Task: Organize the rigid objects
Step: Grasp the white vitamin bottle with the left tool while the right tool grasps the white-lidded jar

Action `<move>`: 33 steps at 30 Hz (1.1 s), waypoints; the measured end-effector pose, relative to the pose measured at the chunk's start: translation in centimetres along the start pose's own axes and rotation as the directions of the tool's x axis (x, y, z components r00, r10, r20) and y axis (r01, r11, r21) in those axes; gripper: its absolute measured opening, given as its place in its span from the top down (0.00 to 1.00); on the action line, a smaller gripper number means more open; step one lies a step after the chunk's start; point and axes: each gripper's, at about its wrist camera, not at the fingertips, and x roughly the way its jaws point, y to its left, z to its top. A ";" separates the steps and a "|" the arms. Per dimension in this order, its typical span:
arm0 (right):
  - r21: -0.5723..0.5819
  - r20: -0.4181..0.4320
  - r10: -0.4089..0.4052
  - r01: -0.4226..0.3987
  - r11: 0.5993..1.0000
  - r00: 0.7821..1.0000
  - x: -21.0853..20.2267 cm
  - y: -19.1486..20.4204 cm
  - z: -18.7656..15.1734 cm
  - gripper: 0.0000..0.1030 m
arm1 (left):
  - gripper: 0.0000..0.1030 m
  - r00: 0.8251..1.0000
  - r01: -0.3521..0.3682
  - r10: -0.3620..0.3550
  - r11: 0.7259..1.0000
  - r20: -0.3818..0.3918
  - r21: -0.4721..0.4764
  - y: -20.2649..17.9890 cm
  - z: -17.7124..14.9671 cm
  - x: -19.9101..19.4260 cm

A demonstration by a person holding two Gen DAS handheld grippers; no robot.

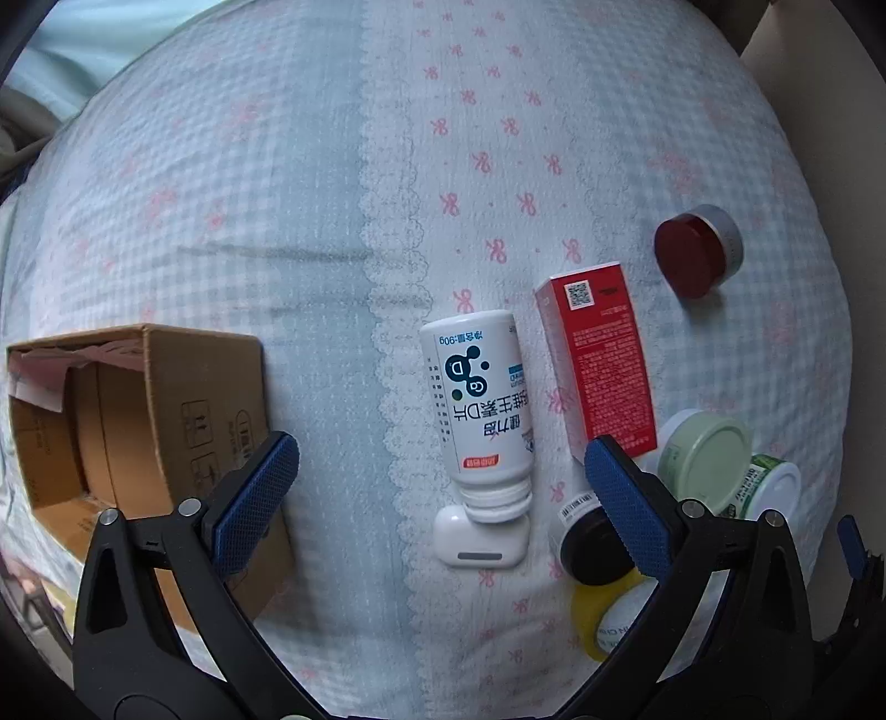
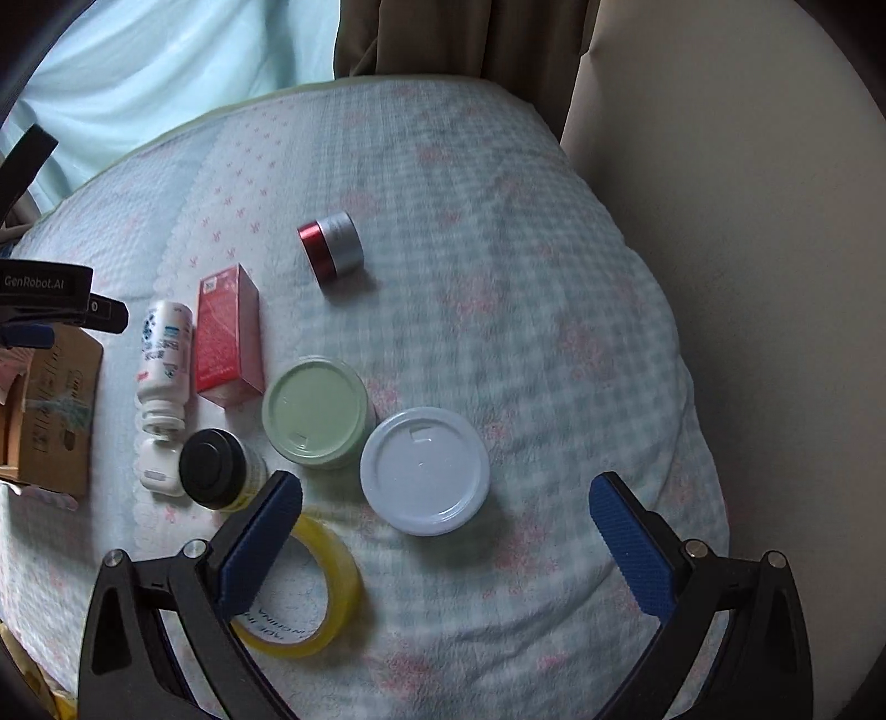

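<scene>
On the checked bedspread lie a white pill bottle [image 1: 479,410] [image 2: 162,349], a red carton [image 1: 601,354] [image 2: 230,335], a white earbud case [image 1: 480,540] [image 2: 155,473], a black-lidded jar [image 1: 590,545] [image 2: 213,468], a green-lidded tub [image 1: 706,451] [image 2: 314,409], a white-lidded tub [image 1: 772,487] [image 2: 425,471], a yellow tape roll [image 1: 603,617] [image 2: 310,592] and a red-capped jar [image 1: 698,255] [image 2: 330,249]. My left gripper [image 1: 440,498] hangs open over the bottle and earbud case. My right gripper [image 2: 446,523] is open just in front of the white-lidded tub, holding nothing.
An open cardboard box [image 1: 138,421] [image 2: 52,410] sits at the left on the bed. A beige padded headboard [image 2: 747,194] rises on the right, with brown curtains [image 2: 443,39] behind. The left gripper's body [image 2: 50,302] shows at the right wrist view's left edge.
</scene>
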 end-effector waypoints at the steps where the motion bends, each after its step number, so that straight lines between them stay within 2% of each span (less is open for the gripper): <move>1: -0.013 -0.019 0.000 0.000 1.000 1.000 1.0 0.1 0.0 0.00 | 0.03 1.000 -0.009 0.009 1.000 -0.014 0.005 -0.3 0.3 1.0; 6: -0.052 -0.067 0.010 -0.013 0.999 0.998 4.0 0.9 -0.3 0.00 | 0.09 0.996 -0.024 0.025 1.000 -0.082 0.010 -0.5 1.2 5.0; 9: -0.071 -0.079 0.000 -0.006 0.997 0.997 5.1 1.0 -0.2 0.01 | 0.16 0.994 -0.003 0.002 1.000 -0.112 -0.007 -0.7 1.6 6.5; 10: -0.072 -0.084 0.005 -0.011 0.997 0.996 5.4 1.0 -0.1 0.05 | 0.21 0.993 0.002 -0.003 1.000 -0.122 -0.010 -0.9 1.7 6.9; 13: -0.064 -0.094 0.006 -0.012 0.998 0.996 6.6 1.0 0.4 0.08 | 0.32 0.988 0.017 -0.018 1.000 -0.151 -0.011 -1.5 1.9 8.2; 17: -0.073 -0.122 0.029 -0.038 0.997 0.992 7.7 1.1 1.2 0.27 | 0.51 0.986 0.052 -0.051 0.999 -0.161 -0.003 -2.6 2.0 9.0; 19: -0.072 -0.138 0.049 -0.060 0.996 0.989 8.0 1.0 1.4 0.35 | 0.51 0.986 0.042 -0.040 0.999 -0.160 0.009 -3.0 2.0 9.1; 20: -0.072 -0.142 0.051 -0.062 0.996 0.989 8.1 1.1 1.4 0.35 | 0.51 0.986 0.043 -0.041 0.999 -0.160 0.007 -3.0 2.0 9.1; 27: -0.085 -0.135 0.042 -0.053 0.995 0.990 8.1 1.3 1.6 0.36 | 0.52 0.988 0.055 -0.055 0.998 -0.147 -0.003 -2.5 1.9 8.8; 33: -0.073 -0.128 0.037 -0.046 0.996 0.991 7.5 1.0 1.3 0.36 | 0.52 0.991 0.071 -0.070 0.998 -0.113 -0.003 -1.0 0.8 6.1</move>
